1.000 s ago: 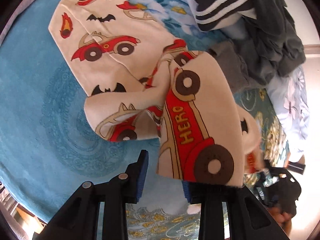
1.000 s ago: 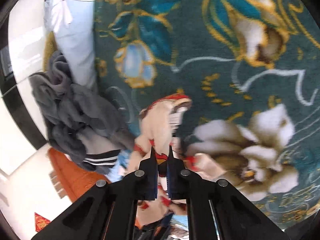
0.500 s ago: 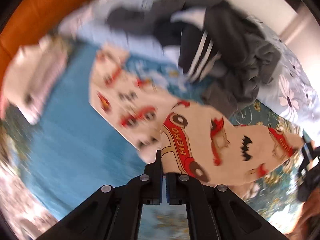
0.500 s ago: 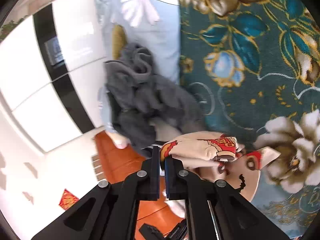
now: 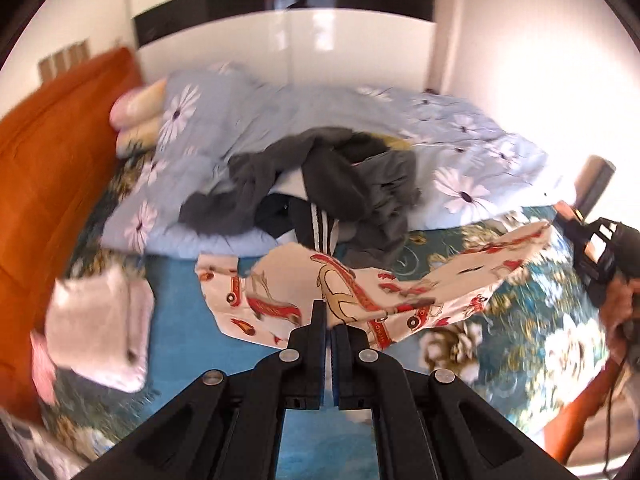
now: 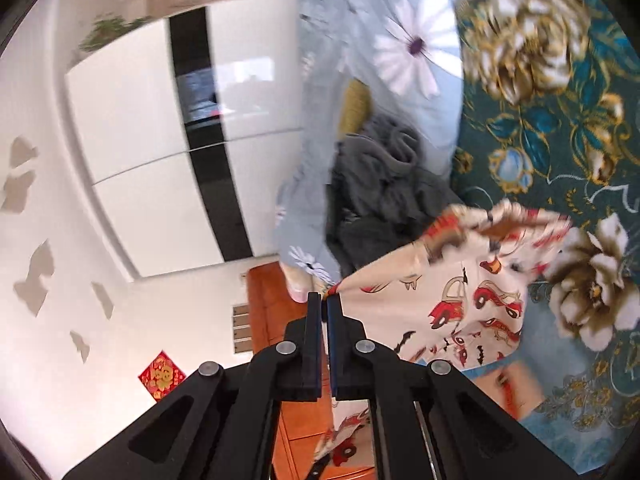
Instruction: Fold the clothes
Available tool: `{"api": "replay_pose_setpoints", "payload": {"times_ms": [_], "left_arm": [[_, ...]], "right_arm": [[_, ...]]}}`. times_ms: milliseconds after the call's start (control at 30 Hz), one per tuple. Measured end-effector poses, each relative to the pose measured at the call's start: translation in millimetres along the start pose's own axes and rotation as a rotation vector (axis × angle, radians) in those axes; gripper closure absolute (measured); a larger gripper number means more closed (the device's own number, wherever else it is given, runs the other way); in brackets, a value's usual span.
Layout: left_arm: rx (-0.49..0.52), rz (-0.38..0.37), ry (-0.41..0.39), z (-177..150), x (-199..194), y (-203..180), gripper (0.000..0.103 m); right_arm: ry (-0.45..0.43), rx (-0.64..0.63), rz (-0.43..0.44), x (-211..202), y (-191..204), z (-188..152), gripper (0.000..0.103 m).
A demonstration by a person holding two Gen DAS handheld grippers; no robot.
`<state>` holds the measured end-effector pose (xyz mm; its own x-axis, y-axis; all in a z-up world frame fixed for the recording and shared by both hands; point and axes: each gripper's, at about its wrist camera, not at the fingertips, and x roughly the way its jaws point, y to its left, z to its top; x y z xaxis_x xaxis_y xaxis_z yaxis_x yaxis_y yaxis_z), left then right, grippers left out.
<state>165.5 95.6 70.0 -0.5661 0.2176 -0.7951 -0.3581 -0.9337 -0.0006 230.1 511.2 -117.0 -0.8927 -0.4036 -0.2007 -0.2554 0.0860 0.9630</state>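
Note:
A cream garment printed with red cars and black bats [image 5: 360, 292] hangs stretched above the bed between both grippers. My left gripper [image 5: 330, 320] is shut on one edge of it. My right gripper [image 6: 324, 300] is shut on another corner of the garment [image 6: 448, 292], which spreads away to the right. In the left wrist view the right gripper's body [image 5: 596, 248] shows at the far right, held by a hand. A heap of dark grey clothes [image 5: 344, 184], one with white stripes, lies on the bed behind the garment.
A light blue quilt with white flowers [image 5: 460, 152] is bunched at the back of the bed. A folded pale pink-white item [image 5: 96, 332] lies at the left on the teal bedspread [image 5: 180, 320]. An orange headboard [image 5: 44, 184] and white wardrobe [image 6: 160, 152] border the bed.
The left gripper went from open to shut on the car-print garment. Both grippers lifted it off the bed and pulled it wide; the views swung up toward the wardrobe.

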Motion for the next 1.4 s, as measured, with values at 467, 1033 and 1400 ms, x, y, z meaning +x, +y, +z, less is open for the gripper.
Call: {"api": "replay_pose_setpoints", "payload": {"times_ms": [467,1033,1400], "left_arm": [[0.065,-0.048,0.15,-51,7,17,0.101],[0.064,0.05,0.138,-5,18,4,0.101],[0.104,0.032,0.061,-10,-29,8,0.101]], "right_arm": [[-0.074,0.07,-0.193,-85,-60,-91,0.098],[0.229,0.486,-0.41,73,-278,-184,0.036],[-0.044,0.609,-0.074,52,-251,-159,0.096]]}}
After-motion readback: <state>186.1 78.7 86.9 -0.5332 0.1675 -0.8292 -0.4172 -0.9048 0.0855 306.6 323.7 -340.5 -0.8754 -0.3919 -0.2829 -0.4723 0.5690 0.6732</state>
